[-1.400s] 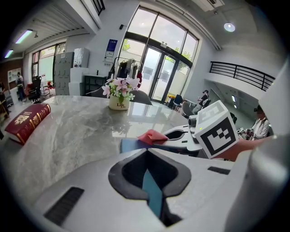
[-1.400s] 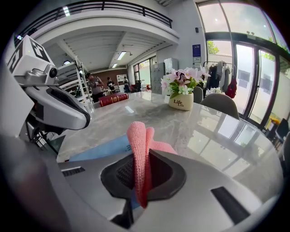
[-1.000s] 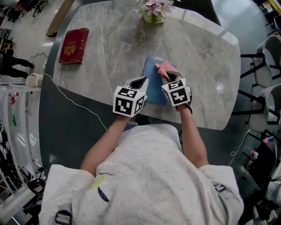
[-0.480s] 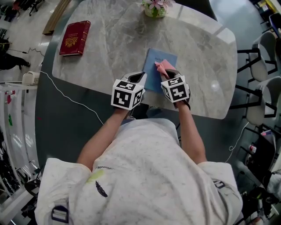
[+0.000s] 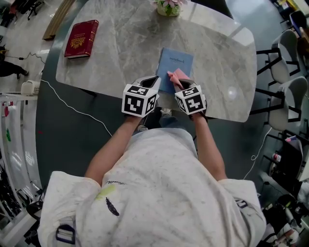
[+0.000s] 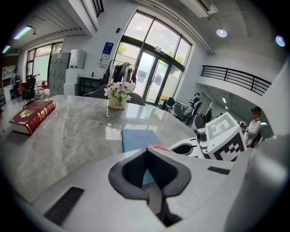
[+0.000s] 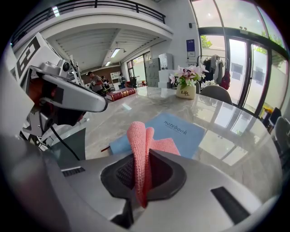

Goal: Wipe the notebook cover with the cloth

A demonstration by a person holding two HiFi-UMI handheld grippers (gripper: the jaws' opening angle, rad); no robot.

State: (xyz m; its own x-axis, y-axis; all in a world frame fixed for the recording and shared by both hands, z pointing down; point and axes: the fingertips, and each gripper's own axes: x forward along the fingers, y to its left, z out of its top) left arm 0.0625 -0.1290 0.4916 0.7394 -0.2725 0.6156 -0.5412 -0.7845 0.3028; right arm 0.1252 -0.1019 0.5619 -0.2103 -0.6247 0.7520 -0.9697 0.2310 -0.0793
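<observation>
1. We see the blue notebook (image 5: 176, 65) lying closed and flat on the grey marble table (image 5: 120, 53), close to the table's near edge. Its cover faces up, and the word "notebook" is printed on it.
2. The right gripper (image 5: 181, 83) is clamped on the pink cloth (image 5: 176, 76). In the right gripper view a folded ridge of the cloth stands up between the two jaws. Its free part spreads forward onto the near end of the notebook cover.
3. The right gripper sits at the notebook's near right corner, above the table's edge.
4. The left gripper (image 5: 151, 83) has its jaws pressed together with nothing between them. In the left gripper view the tips meet, and the notebook lies just beyond them.
5. The left gripper is at the notebook's near left corner. We cannot tell whether it touches the cover.
6. A red hardcover book (image 5: 81, 38) lies well apart at the table's far left. A pot of pink flowers (image 5: 168, 6) stands at the far edge, beyond the notebook.
</observation>
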